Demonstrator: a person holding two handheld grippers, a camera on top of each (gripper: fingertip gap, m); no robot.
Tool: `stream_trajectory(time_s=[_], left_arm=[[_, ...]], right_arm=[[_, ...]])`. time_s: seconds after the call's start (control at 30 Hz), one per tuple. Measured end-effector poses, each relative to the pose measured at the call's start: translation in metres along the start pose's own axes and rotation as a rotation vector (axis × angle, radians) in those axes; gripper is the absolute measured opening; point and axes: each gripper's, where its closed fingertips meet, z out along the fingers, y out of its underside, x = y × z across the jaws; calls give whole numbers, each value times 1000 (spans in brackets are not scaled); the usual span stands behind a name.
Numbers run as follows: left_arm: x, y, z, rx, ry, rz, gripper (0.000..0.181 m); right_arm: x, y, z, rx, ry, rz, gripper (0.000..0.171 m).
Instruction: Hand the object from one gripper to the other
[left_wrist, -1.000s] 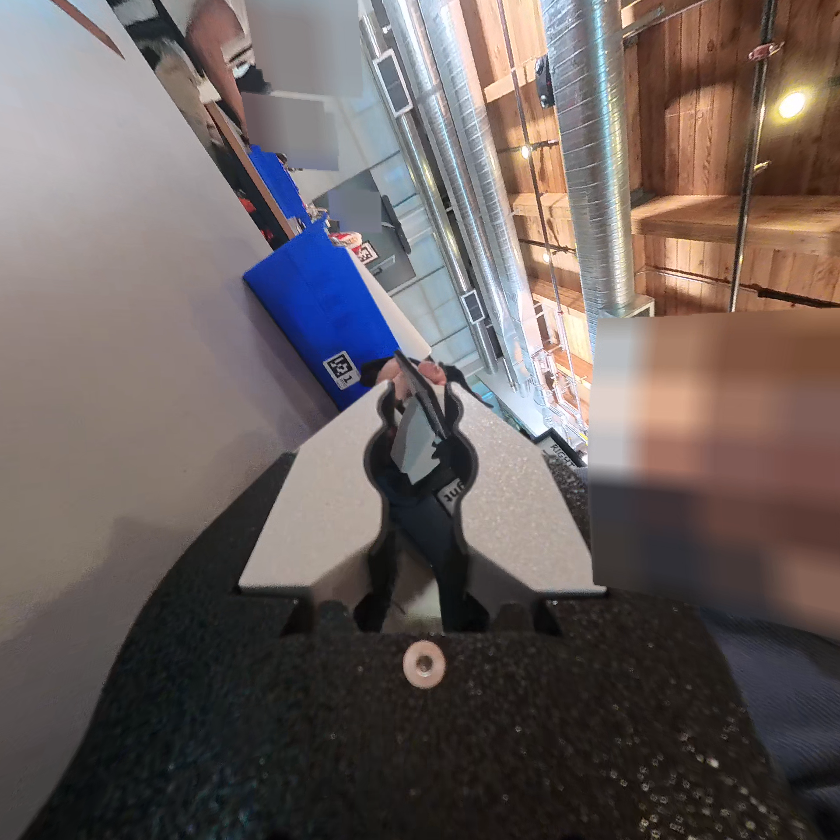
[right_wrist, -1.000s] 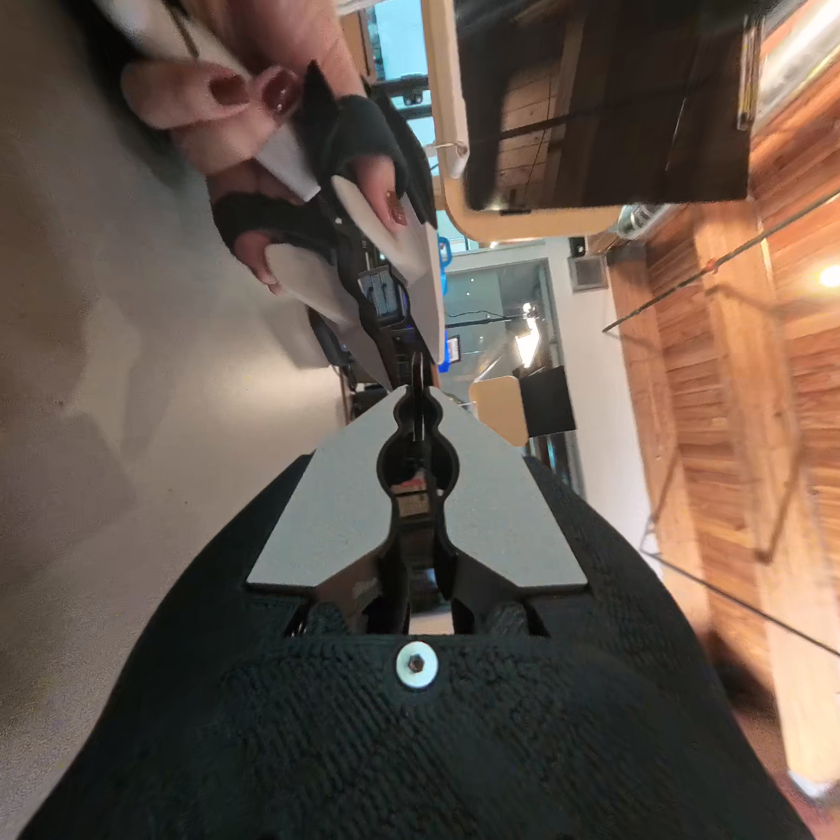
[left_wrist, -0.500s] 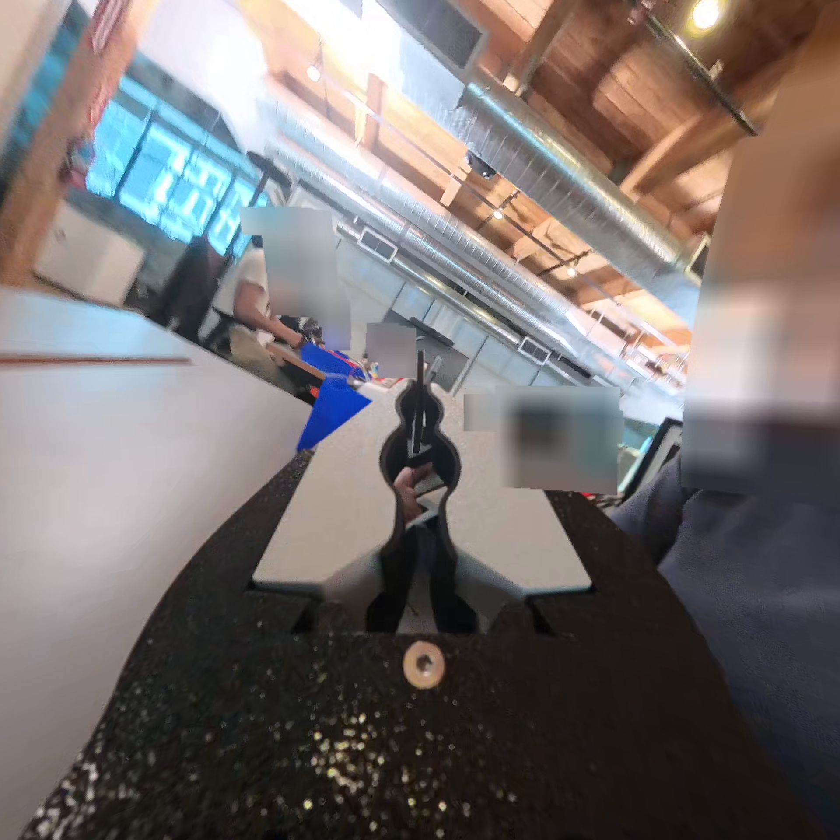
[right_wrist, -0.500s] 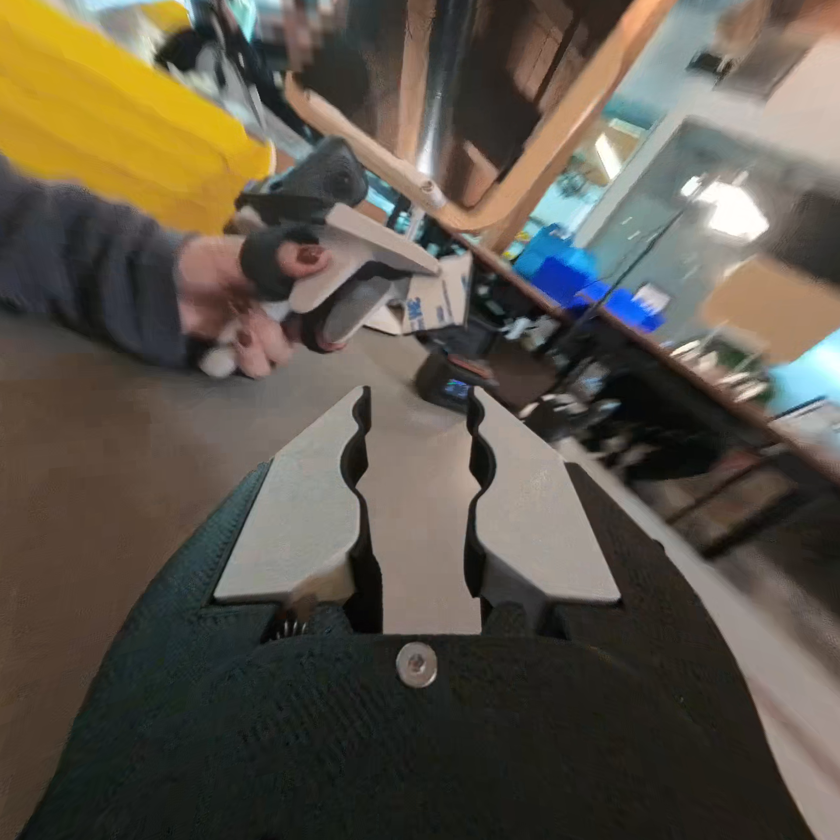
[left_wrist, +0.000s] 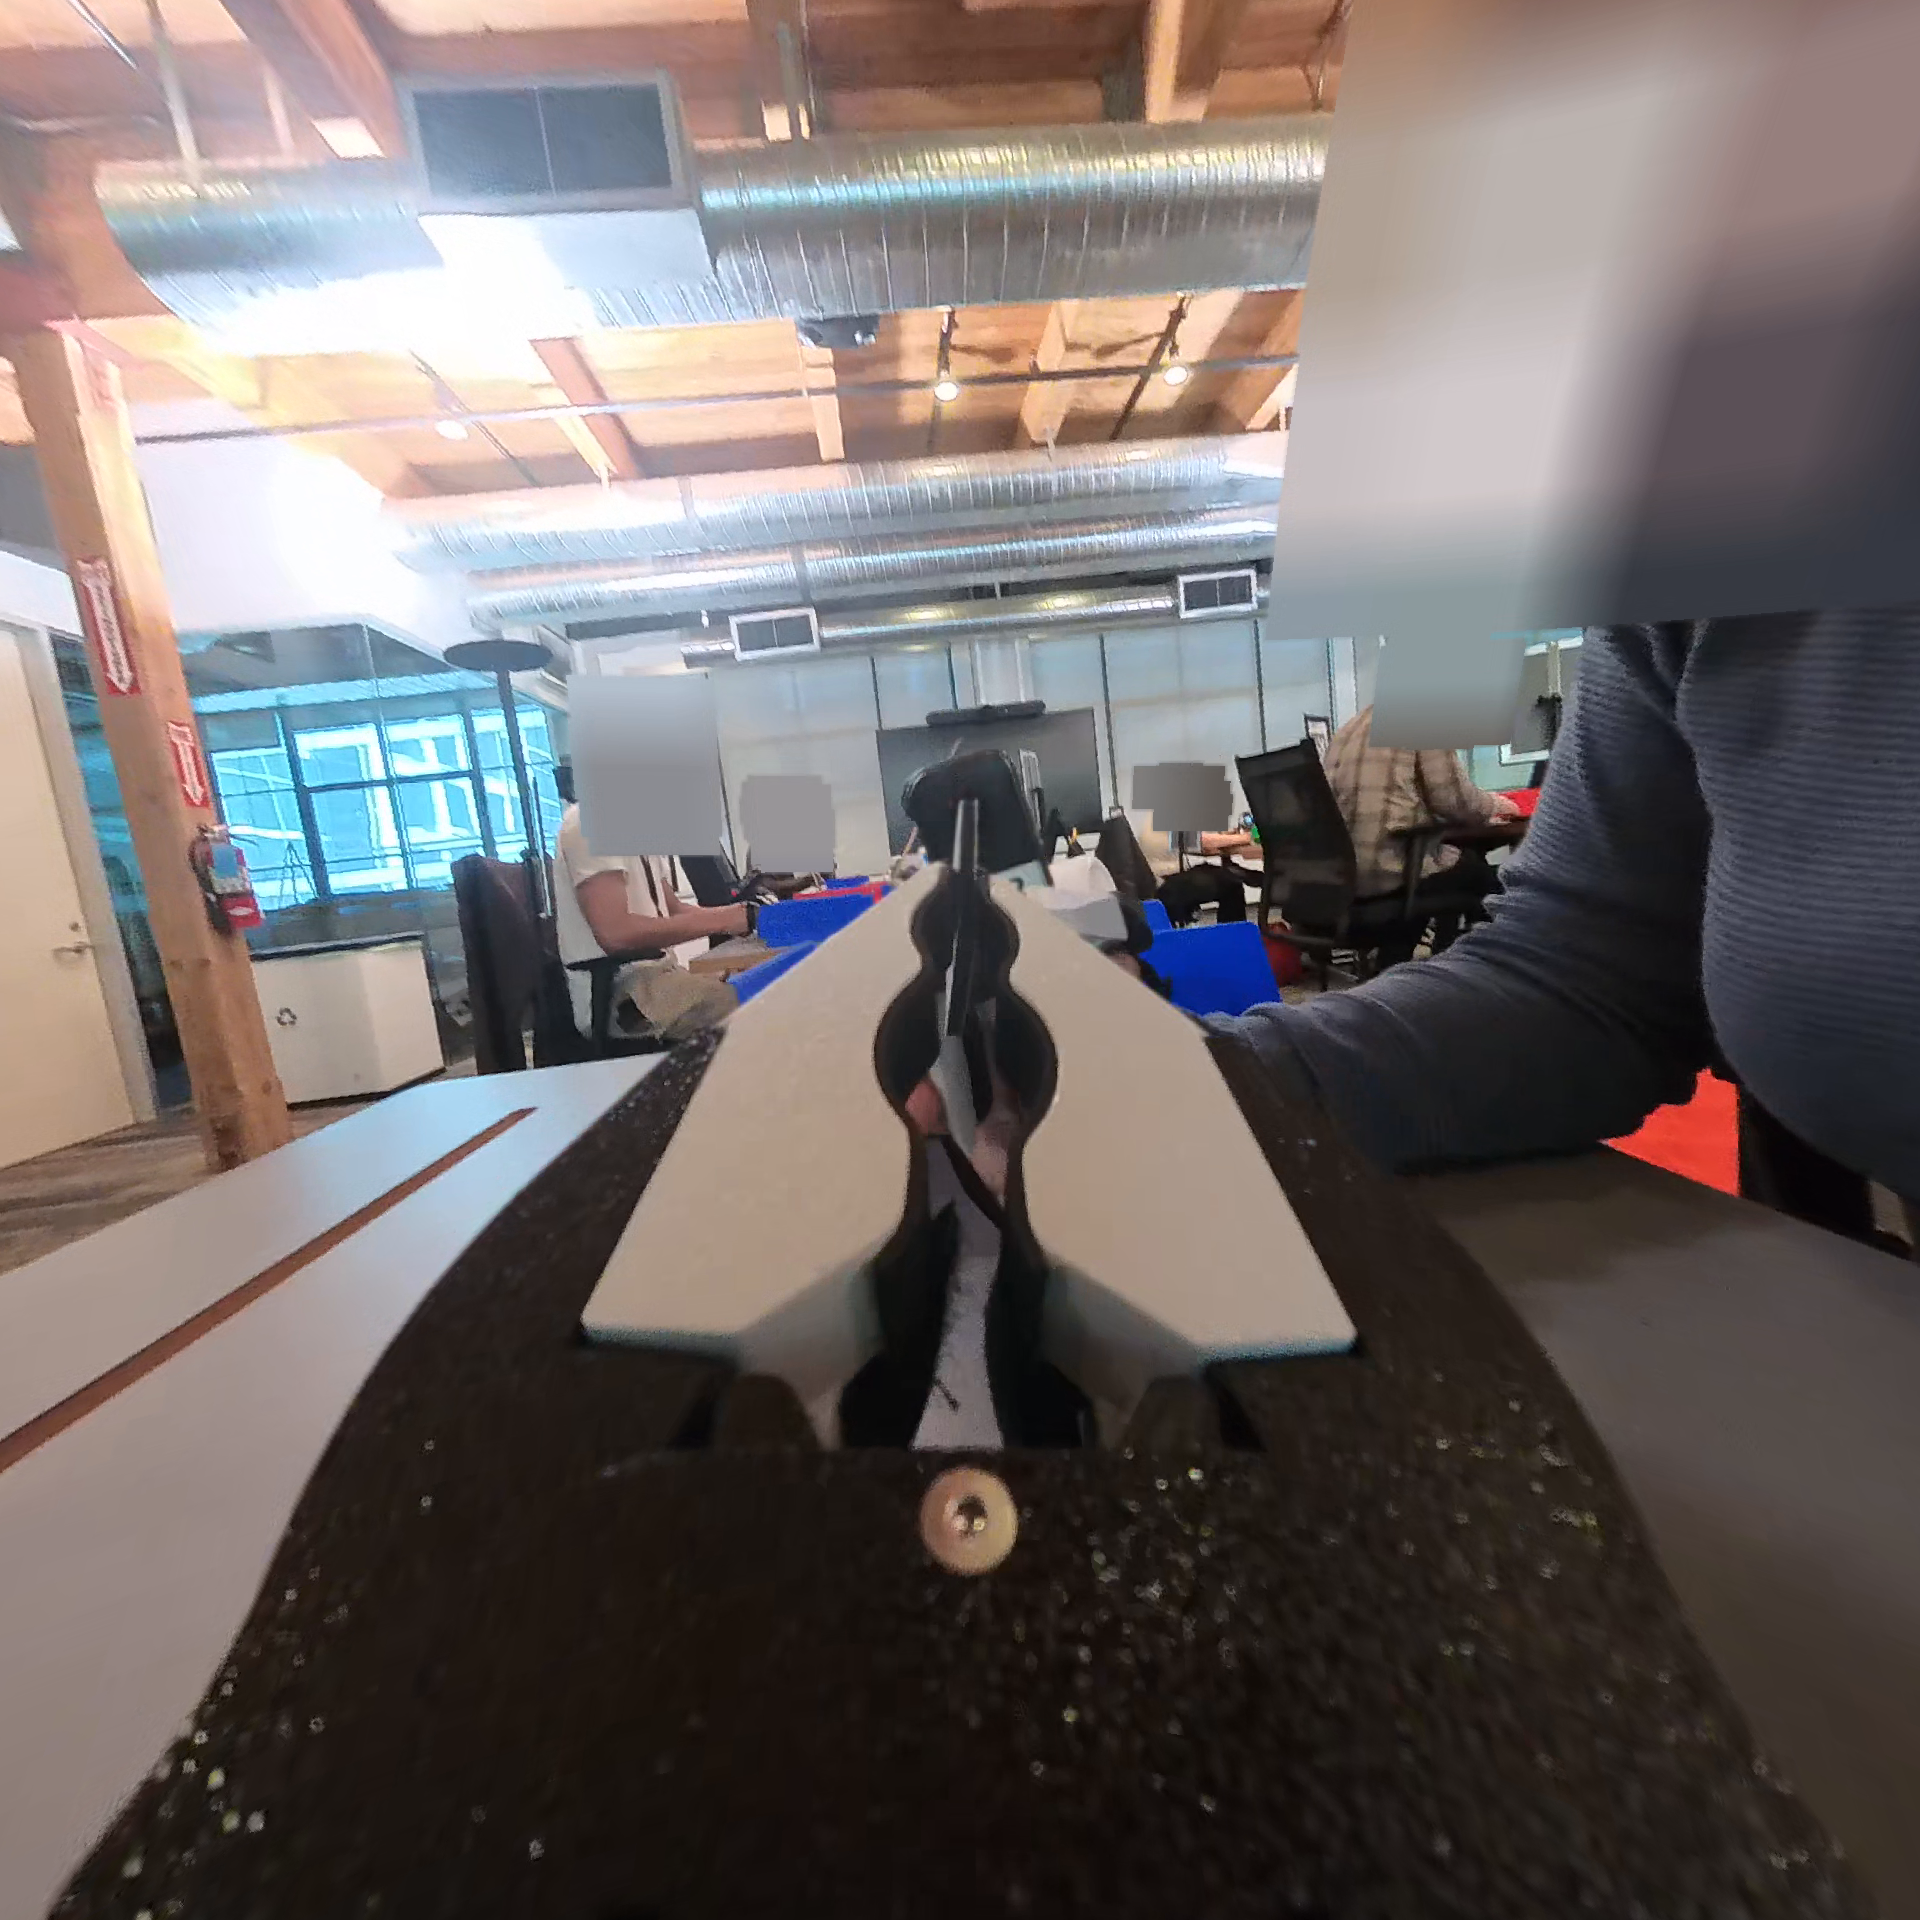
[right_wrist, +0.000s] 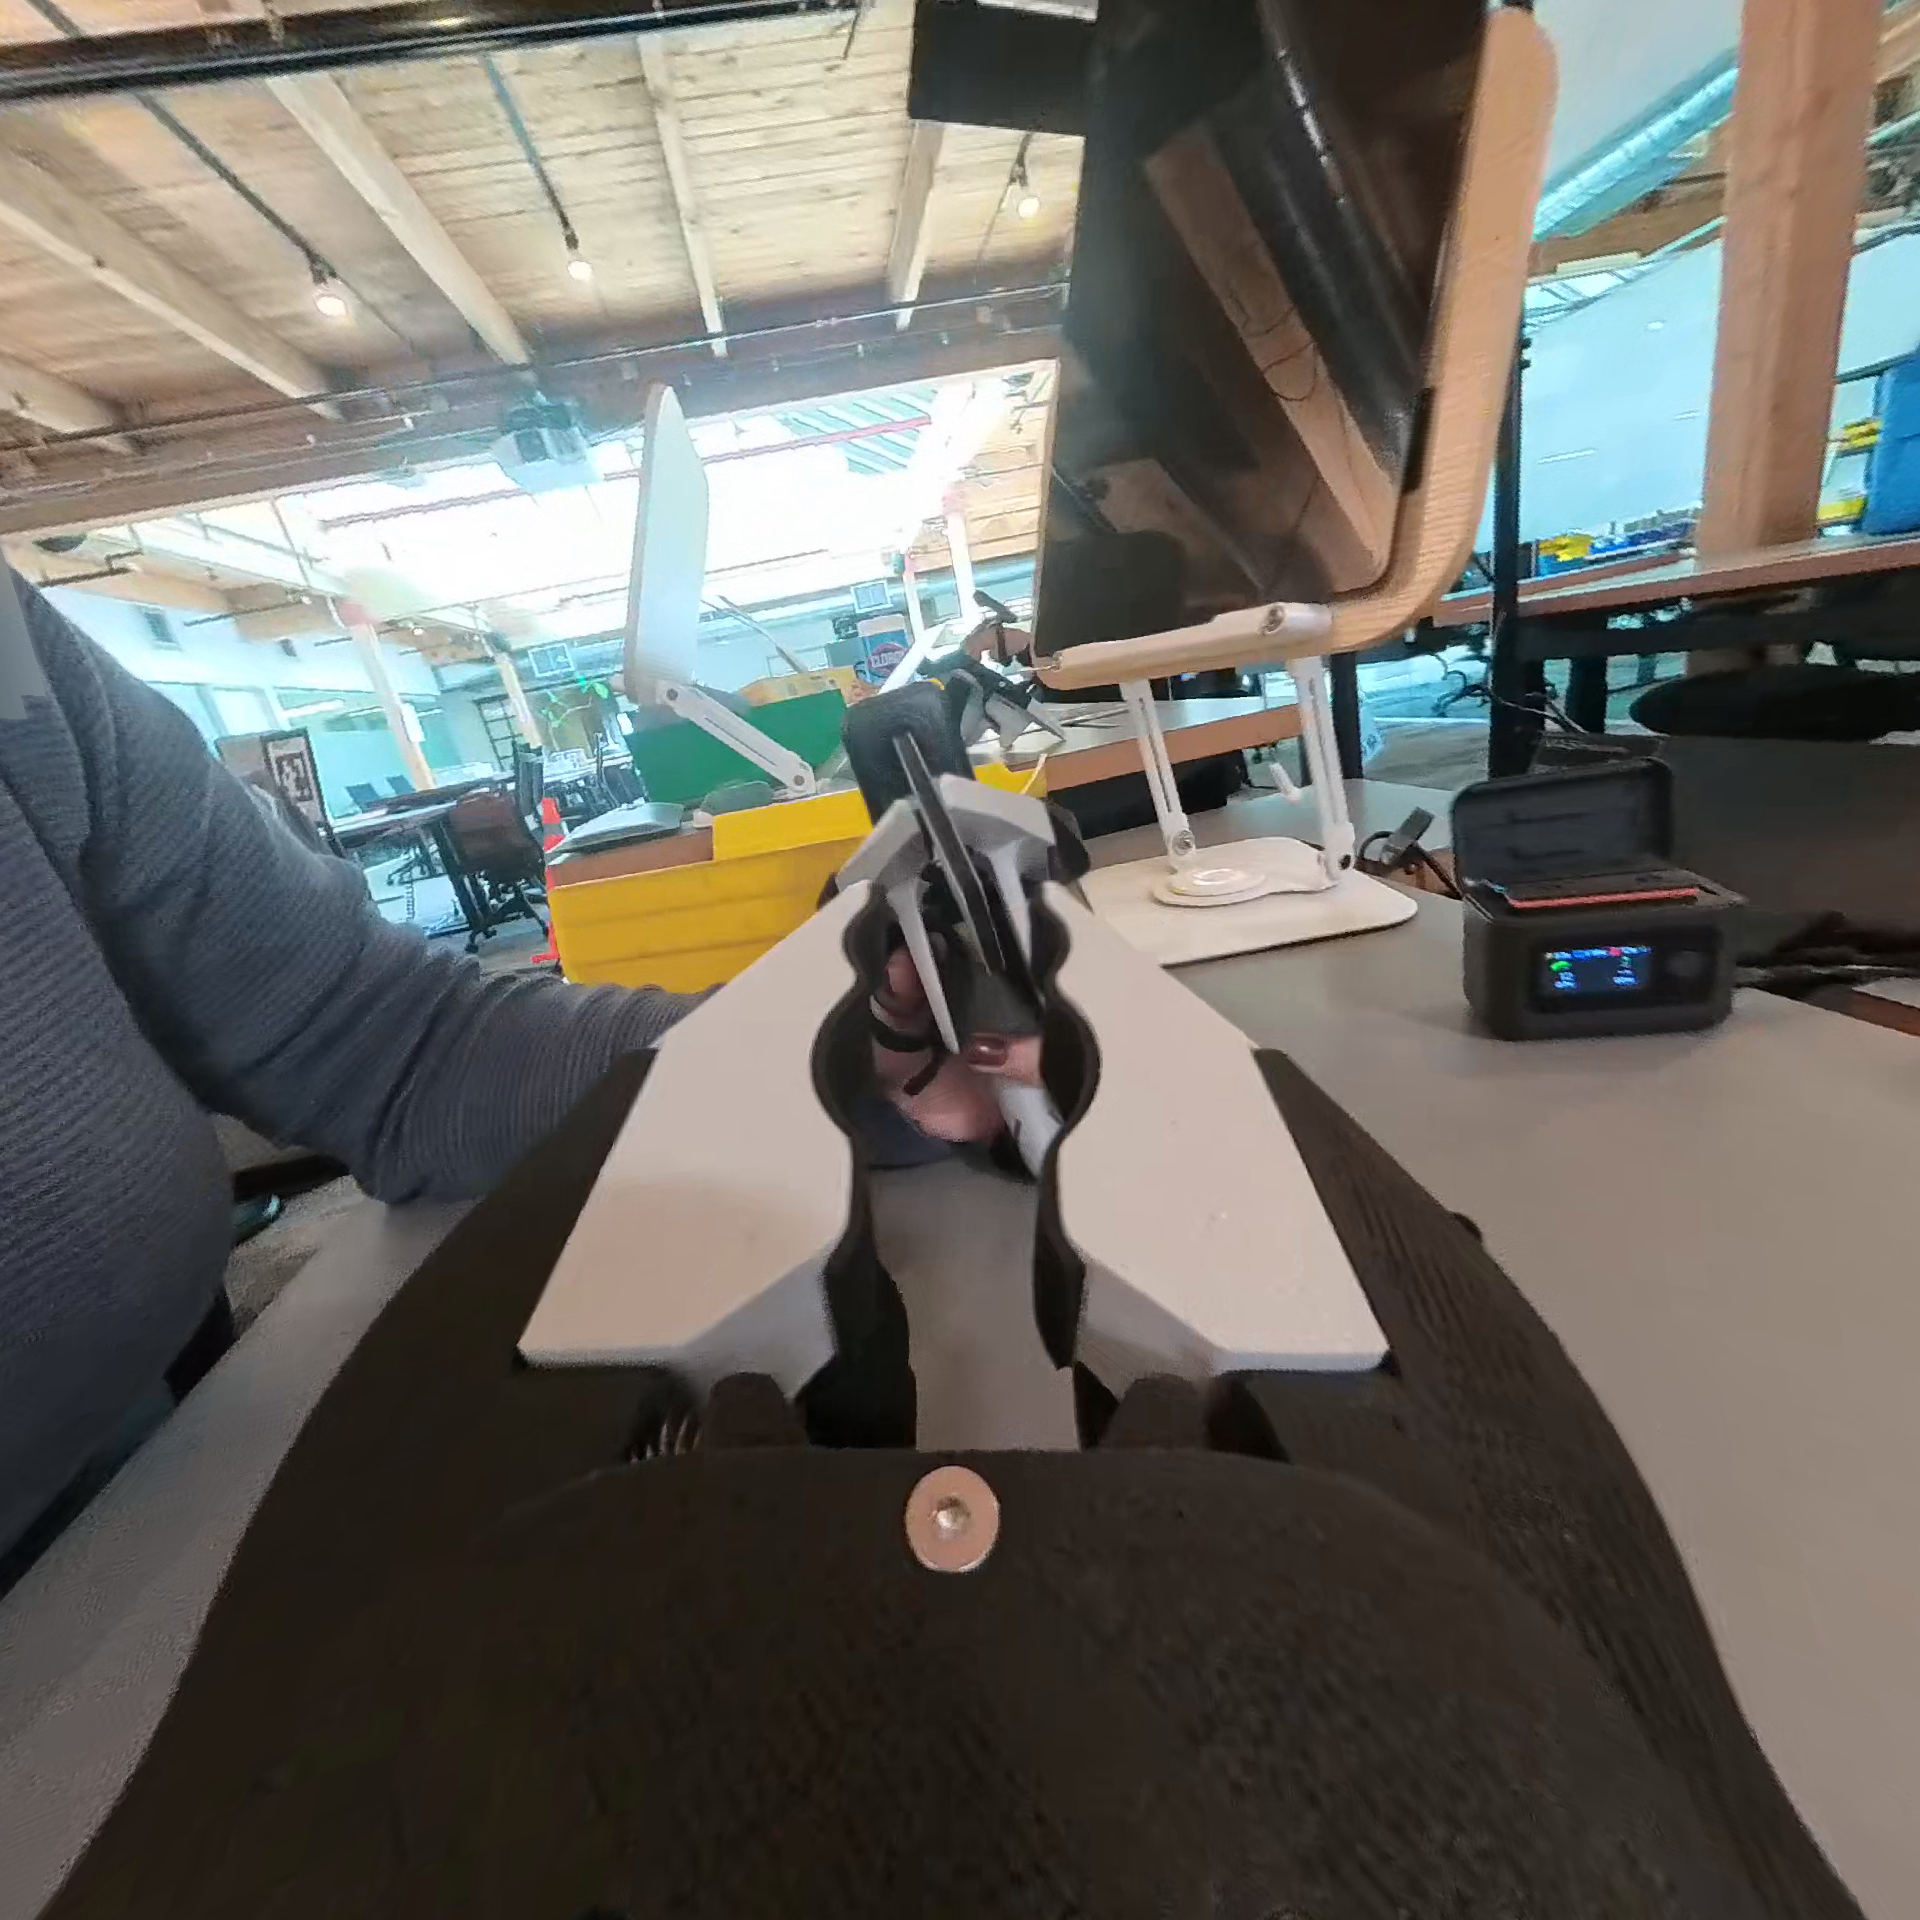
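Observation:
A thin flat black object (left_wrist: 966, 852), seen edge-on, is clamped between the tips of my left gripper (left_wrist: 964, 883), which is shut on it and held above the grey table (left_wrist: 208, 1351). In the right wrist view the same black object (right_wrist: 940, 821) sticks up from the left gripper (right_wrist: 951, 831), which faces me. My right gripper (right_wrist: 956, 914) is open, its white fingers (right_wrist: 727, 1143) standing on either side of the left gripper's tips without closing on the object. The right gripper's black body (left_wrist: 971, 784) shows just behind the object.
A white tablet stand (right_wrist: 1247, 904) and a black case with a small screen (right_wrist: 1590, 935) stand on the table (right_wrist: 1455, 1143) to the right. A yellow bin (right_wrist: 675, 904) is behind. A blue-grey sleeve (left_wrist: 1507, 987) crosses at the side. Seated people and blue bins (left_wrist: 1210, 961) are far off. My two grippers' fingertips are within a few centimetres of each other.
Both views have swung level over the table. The right gripper let go and opened; the left gripper closed on the black object. The two grippers now face each other again, close together.

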Motion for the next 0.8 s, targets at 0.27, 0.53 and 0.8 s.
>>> stream_trajectory(time_s=[0.27, 0.53, 0.8], left_arm=[[-30, 10, -4, -49, -134, -297, 42], [-51, 13, -14, 0, -163, -622, 38], [-70, 9, -27, 99, -237, -708, 36]], right_arm=[[20, 0, -6, -43, 179, -209, 1], [56, 5, -22, -355, 650, -1158, 1], [47, -17, -21, -494, 868, -1760, 1]])
